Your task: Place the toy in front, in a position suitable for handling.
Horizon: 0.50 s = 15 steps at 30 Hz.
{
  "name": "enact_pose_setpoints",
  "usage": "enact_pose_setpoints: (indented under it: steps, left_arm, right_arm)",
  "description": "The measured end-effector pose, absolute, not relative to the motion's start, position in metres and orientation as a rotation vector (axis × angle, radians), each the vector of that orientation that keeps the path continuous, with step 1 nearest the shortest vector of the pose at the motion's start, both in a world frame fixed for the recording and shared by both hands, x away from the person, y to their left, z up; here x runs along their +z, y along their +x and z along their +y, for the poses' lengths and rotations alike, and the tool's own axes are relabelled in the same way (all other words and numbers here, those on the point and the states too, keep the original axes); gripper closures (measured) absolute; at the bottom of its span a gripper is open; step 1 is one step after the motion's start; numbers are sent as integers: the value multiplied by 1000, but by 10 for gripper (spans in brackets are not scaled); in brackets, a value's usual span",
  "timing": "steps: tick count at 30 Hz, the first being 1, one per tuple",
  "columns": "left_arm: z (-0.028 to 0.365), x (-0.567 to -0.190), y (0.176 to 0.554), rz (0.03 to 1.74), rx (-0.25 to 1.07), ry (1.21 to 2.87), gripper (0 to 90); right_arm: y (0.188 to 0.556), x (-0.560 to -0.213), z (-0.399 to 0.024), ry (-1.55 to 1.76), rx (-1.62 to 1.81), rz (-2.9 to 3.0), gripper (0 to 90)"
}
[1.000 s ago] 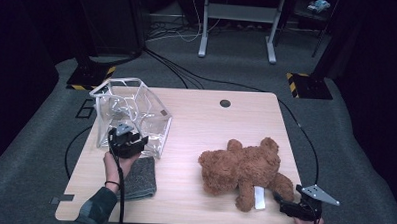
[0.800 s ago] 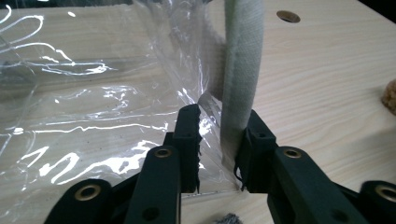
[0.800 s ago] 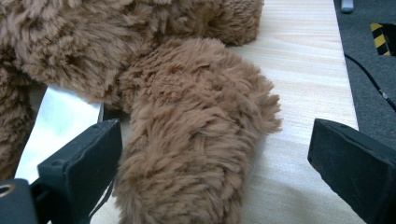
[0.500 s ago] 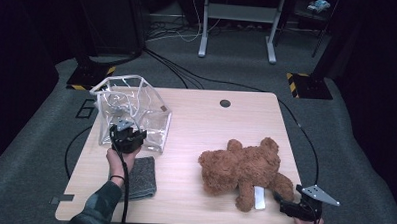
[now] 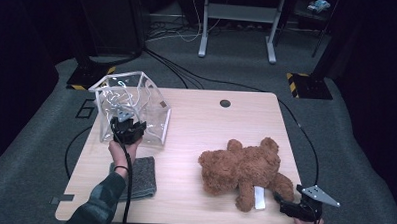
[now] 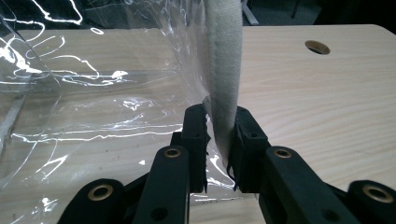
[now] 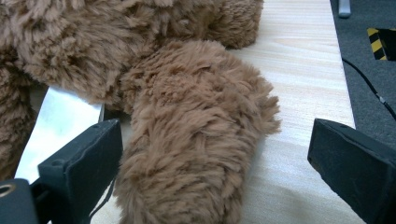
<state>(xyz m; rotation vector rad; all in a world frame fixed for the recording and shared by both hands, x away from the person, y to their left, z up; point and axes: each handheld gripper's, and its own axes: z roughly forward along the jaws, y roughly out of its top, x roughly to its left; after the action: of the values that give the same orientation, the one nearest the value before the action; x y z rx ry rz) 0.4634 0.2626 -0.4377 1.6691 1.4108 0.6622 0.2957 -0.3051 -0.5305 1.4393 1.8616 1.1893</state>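
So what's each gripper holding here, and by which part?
The left gripper is shut on the clear bag, clamping its white fabric edge strip. The right gripper holds nothing: its jaws stand open around the teddy bear's leg.

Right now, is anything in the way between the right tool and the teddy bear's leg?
Nothing visible. The right tool stands open with the teddy bear's leg already between its jaws, not pressed. The white tag lies to one side, under the bear, clear of the gap.
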Motion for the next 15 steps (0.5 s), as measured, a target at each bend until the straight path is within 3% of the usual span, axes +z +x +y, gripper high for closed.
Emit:
enact_pose_setpoints:
  steps: [15]
  left_arm:
    - [264,-447,497,1491,692,1660,785]
  right_arm:
    - [295,-531,-304,1425,1187,1865,29]
